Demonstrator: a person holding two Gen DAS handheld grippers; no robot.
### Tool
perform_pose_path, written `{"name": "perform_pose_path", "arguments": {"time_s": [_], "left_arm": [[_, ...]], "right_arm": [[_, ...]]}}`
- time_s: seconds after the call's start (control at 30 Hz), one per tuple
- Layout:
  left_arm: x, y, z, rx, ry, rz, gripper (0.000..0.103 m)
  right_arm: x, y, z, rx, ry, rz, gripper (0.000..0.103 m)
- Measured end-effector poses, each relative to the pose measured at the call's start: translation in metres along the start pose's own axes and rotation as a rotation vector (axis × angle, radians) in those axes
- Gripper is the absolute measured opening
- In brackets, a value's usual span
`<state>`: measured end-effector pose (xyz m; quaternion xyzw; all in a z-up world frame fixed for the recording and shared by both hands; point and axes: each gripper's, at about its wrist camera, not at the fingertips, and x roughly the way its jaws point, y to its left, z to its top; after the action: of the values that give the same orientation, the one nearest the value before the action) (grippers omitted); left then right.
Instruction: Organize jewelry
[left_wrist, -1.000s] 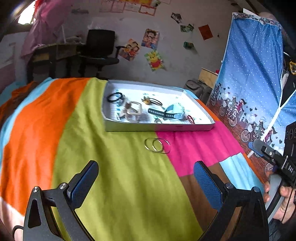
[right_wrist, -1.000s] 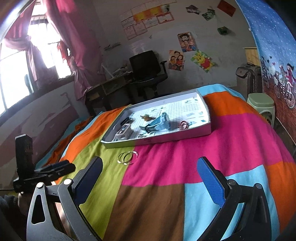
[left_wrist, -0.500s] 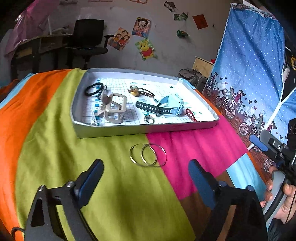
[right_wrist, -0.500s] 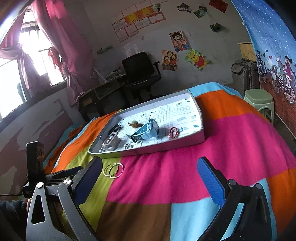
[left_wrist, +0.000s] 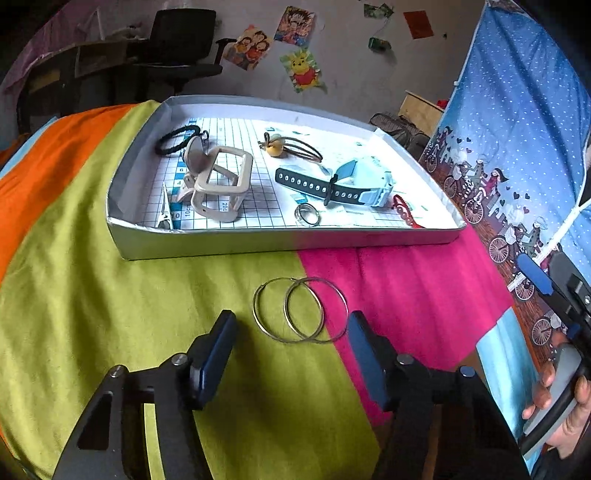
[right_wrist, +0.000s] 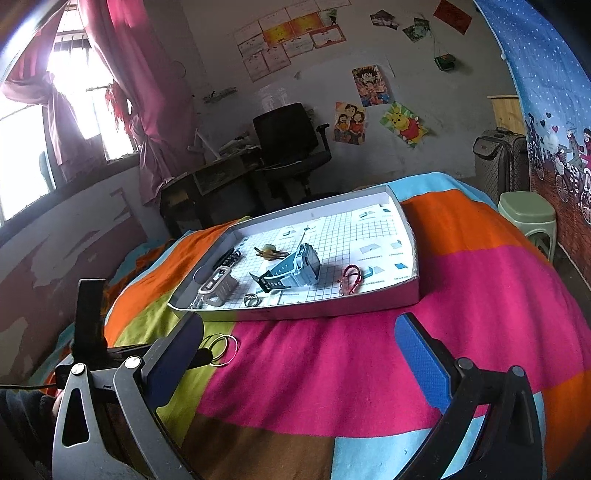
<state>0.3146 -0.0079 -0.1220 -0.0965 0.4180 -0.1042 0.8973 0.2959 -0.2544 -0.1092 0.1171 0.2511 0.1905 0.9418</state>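
Blue-padded left gripper (left_wrist: 290, 345): jaws closing, flanking two hoop earrings (left_wrist: 300, 309) on the striped blanket (left_wrist: 110, 314), pads not touching. Right gripper (right_wrist: 299, 350): spread wide, empty. Beyond: grey tray (left_wrist: 280, 242) holding ring (left_wrist: 307, 215), watch (left_wrist: 343, 182), hair clip (left_wrist: 218, 184), hair ties (left_wrist: 177, 138).

It is a bedroom in a home: a bed with a colourful striped blanket (right_wrist: 461, 295), cartoon posters (right_wrist: 404, 123) on the wall, pink curtains (right_wrist: 147, 92), a black office chair (right_wrist: 291, 136).
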Motion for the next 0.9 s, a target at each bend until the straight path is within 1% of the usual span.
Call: {"name": "perform_pose_path", "arguments": {"time_s": [0.03,0.13,0.2,0.37,0.43,0.5,0.53,0.57,0.6,0.67,0.77,0.9], "left_arm": [[0.002,0.000,0.001,0.000,0.000,0.003,0.058],[0.006,-0.002,0.004,0.002,0.005,0.016,0.050],[0.010,-0.003,0.006,0.009,0.019,0.034,0.042],[0.014,-0.003,0.007,0.017,0.028,0.050,0.037],[0.014,-0.003,0.007,0.017,0.025,0.053,0.033],[0.016,-0.003,0.007,0.018,0.030,0.076,0.022],[0.016,-0.001,0.008,0.012,0.032,0.084,0.019],[0.017,0.001,0.008,0.007,0.033,0.089,0.010],[0.017,0.003,0.009,0.000,0.034,0.093,0.006],[0.016,0.008,0.009,-0.021,0.032,0.082,0.006],[0.013,0.010,0.007,-0.026,0.016,0.075,0.005],[0.006,0.016,0.006,-0.050,-0.023,0.052,0.005]], "right_arm": [[0.000,0.000,0.000,0.000,0.000,-0.001,0.102],[0.003,-0.001,0.000,-0.002,0.002,-0.002,0.102],[0.005,0.000,0.001,-0.004,0.003,-0.004,0.102],[0.007,-0.001,0.002,-0.004,0.005,0.002,0.102],[0.010,-0.001,0.002,-0.006,0.008,0.005,0.102],[0.015,-0.001,0.002,-0.009,0.015,0.007,0.102],[0.018,-0.001,0.002,-0.010,0.021,0.010,0.102],[0.020,0.000,0.001,-0.011,0.027,0.012,0.102],[0.025,0.001,0.001,-0.013,0.036,0.019,0.102],[0.031,0.003,-0.001,-0.017,0.050,0.029,0.102],[0.043,0.008,-0.004,-0.028,0.063,0.049,0.102],[0.055,0.017,-0.004,-0.041,0.048,0.088,0.102]]}}
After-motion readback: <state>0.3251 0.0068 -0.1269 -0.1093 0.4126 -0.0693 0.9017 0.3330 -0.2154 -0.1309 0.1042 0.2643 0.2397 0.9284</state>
